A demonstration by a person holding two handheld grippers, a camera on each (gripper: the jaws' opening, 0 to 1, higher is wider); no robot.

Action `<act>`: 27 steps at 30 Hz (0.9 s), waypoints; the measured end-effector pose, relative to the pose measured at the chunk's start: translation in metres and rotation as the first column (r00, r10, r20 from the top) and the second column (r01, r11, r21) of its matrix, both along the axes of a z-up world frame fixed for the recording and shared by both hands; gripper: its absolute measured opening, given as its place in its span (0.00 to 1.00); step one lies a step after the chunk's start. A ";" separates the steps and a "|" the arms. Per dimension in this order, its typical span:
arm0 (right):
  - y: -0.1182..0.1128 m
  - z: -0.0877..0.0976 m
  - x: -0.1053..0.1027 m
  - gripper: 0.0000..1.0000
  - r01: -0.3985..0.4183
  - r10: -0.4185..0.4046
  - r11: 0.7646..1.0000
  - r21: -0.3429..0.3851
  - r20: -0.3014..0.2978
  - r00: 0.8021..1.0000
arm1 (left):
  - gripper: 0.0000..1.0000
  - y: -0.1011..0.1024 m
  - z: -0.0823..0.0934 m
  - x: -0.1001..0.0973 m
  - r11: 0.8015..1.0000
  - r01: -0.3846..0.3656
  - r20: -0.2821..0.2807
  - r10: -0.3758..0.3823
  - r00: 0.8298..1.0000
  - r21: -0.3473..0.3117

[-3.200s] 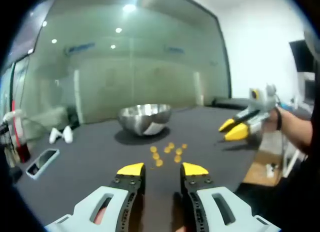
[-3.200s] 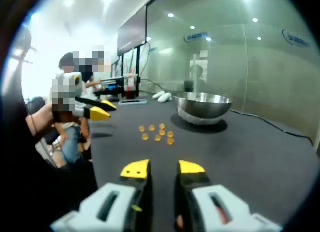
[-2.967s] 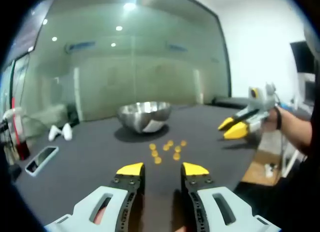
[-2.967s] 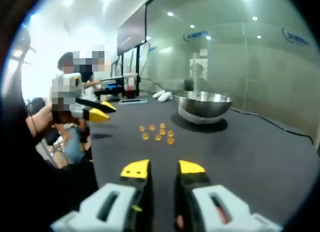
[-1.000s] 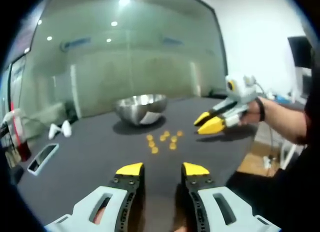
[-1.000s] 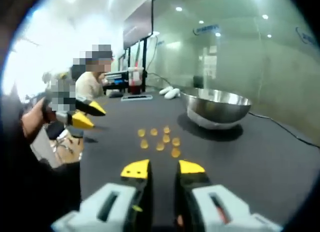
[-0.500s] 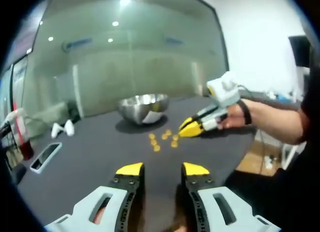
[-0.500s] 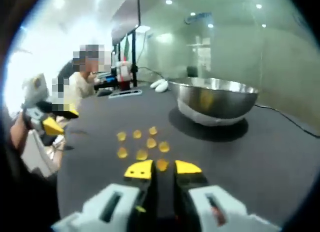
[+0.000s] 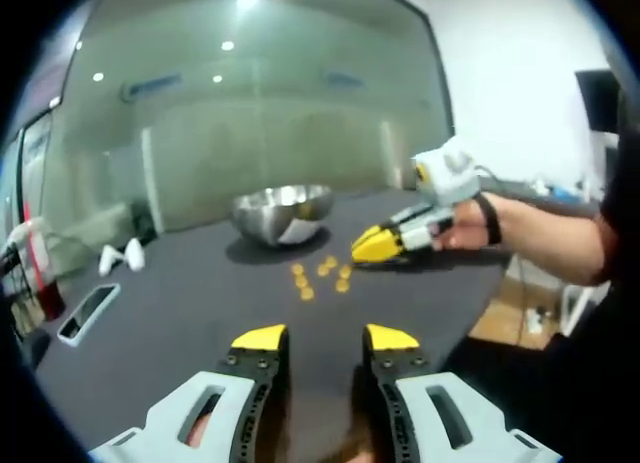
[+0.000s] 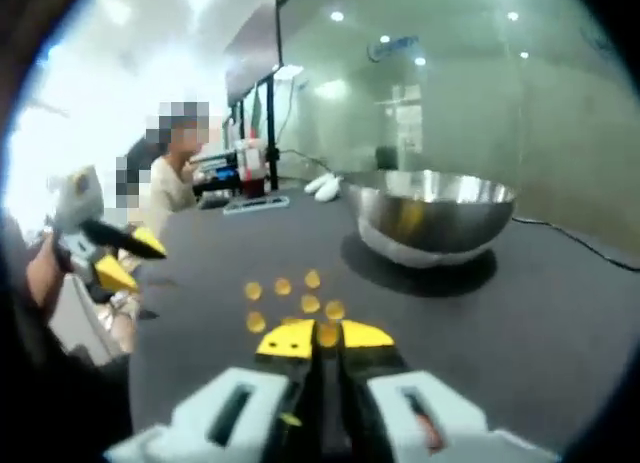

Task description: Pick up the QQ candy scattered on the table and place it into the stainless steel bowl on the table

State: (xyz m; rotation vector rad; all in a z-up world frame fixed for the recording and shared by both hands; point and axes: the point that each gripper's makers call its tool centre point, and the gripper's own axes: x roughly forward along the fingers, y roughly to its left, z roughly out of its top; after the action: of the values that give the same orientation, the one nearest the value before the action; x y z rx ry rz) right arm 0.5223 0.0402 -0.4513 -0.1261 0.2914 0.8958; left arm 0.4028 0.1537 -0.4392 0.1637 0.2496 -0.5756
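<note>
- Out past the left tongs (image 9: pixel 325 339), which wait with a gap between them, the right tongs have come down beside the QQ candy (image 9: pixel 322 276) on the surface (image 9: pixel 180 313).
- Just ahead of the right tongs (image 10: pixel 325 335), now squeezed nearly together, sits one candy; I cannot tell if it is pinched. The stainless steel bowl (image 10: pixel 432 215) waits farther off.

One stainless steel bowl (image 9: pixel 281 212) stands at the far side of the dark worktop (image 9: pixel 180 313). Four yellow candies (image 9: pixel 322 275) can be counted lying loose in front of it. Two white objects (image 9: pixel 118 257) lie at the far left, one phone (image 9: pixel 85 314) nearer.
</note>
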 end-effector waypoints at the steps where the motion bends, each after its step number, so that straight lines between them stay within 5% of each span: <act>1: -0.002 0.006 0.001 0.09 0.006 -0.006 1.000 -0.002 0.017 1.000 | 0.31 -0.001 0.000 0.000 1.000 0.004 0.000 -0.004 1.000 0.003; 8: -0.023 0.052 0.027 0.09 0.103 -0.109 0.993 0.054 0.112 0.988 | 0.31 -0.004 -0.001 0.000 1.000 0.014 0.000 -0.014 1.000 0.002; 12: -0.029 0.088 0.056 0.09 0.177 -0.194 0.980 0.087 0.270 0.943 | 0.31 -0.007 0.001 -0.001 1.000 0.018 -0.002 -0.018 1.000 -0.001; 18: -0.022 0.092 0.088 0.09 0.223 -0.240 0.970 0.096 0.228 0.944 | 0.31 -0.009 0.001 -0.002 1.000 0.024 0.004 -0.024 1.000 0.008; 20: -0.023 0.103 0.100 0.09 0.255 -0.282 0.958 0.134 0.262 0.923 | 0.31 -0.009 0.001 -0.002 1.000 0.023 0.001 -0.023 1.000 0.004; 27: -0.006 0.102 0.125 0.09 0.258 -0.286 0.954 0.151 0.210 0.935 | 0.31 -0.006 0.001 -0.001 1.000 0.020 -0.004 -0.020 1.000 0.008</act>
State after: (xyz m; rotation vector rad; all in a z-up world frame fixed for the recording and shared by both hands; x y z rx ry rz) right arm 0.6478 0.0340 -0.3498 -0.0731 0.0344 0.6127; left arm 0.4021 0.1477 -0.4386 0.1734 0.2544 -0.5948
